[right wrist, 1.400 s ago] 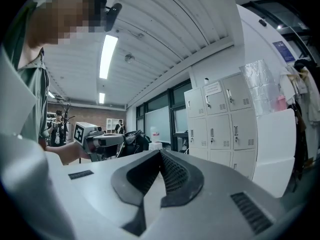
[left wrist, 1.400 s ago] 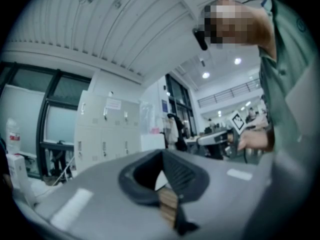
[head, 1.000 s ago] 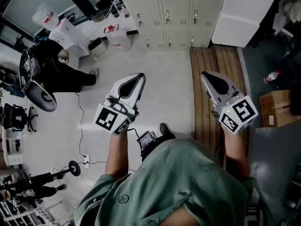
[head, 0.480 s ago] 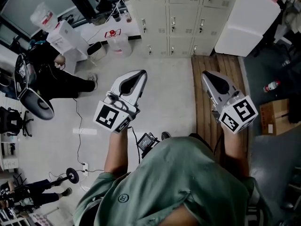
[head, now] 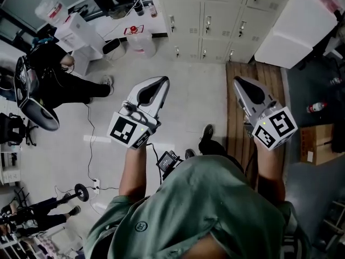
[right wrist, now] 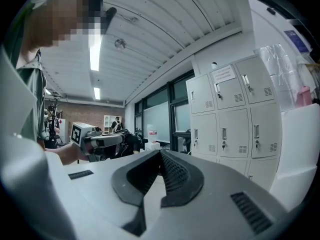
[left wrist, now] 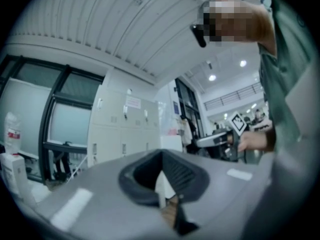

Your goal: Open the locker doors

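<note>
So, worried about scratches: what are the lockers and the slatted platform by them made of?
Lockers: probably painted sheet metal, matte beige, with punched vent slots and small handles. Slatted platform: seemingly wood, bare brown planks with gaps between.

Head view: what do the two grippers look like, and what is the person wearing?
Both the left gripper and the right gripper have tapering white-grey shells with dark inserts. Each carries a white cube with black square markers. The person wears a green shirt with a small round logo.
</note>
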`<state>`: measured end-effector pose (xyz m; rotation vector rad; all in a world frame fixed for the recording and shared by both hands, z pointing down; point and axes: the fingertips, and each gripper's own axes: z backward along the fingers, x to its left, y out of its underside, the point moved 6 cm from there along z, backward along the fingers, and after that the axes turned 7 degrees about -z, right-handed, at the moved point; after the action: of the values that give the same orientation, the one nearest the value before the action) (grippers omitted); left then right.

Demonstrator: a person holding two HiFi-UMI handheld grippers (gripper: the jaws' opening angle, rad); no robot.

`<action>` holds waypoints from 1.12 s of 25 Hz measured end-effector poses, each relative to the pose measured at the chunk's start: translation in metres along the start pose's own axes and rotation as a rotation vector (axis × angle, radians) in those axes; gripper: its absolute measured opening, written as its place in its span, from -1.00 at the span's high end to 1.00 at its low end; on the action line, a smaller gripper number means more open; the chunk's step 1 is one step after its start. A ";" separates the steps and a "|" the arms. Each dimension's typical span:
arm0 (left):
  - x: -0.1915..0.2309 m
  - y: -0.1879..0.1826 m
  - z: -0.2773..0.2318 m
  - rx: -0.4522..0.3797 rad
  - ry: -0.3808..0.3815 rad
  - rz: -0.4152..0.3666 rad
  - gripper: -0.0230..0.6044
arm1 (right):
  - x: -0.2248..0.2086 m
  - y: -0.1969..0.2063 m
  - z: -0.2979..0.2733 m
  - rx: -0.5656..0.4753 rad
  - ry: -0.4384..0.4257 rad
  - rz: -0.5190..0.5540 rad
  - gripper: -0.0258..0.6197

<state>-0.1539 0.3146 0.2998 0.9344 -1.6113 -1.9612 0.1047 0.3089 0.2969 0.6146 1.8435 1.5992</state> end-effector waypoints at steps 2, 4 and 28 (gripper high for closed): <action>0.010 0.006 -0.011 0.031 -0.009 0.003 0.93 | -0.012 0.001 -0.013 0.000 -0.014 -0.010 0.91; 0.018 0.011 -0.024 0.051 -0.011 0.004 0.93 | -0.027 0.000 -0.025 -0.004 -0.026 -0.021 0.91; 0.115 0.048 -0.172 0.104 -0.123 -0.044 0.93 | -0.187 -0.008 -0.154 0.004 -0.159 -0.064 0.91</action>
<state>-0.1107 0.1070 0.3038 0.9114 -1.7905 -2.0156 0.1278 0.0696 0.3289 0.6589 1.7327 1.4623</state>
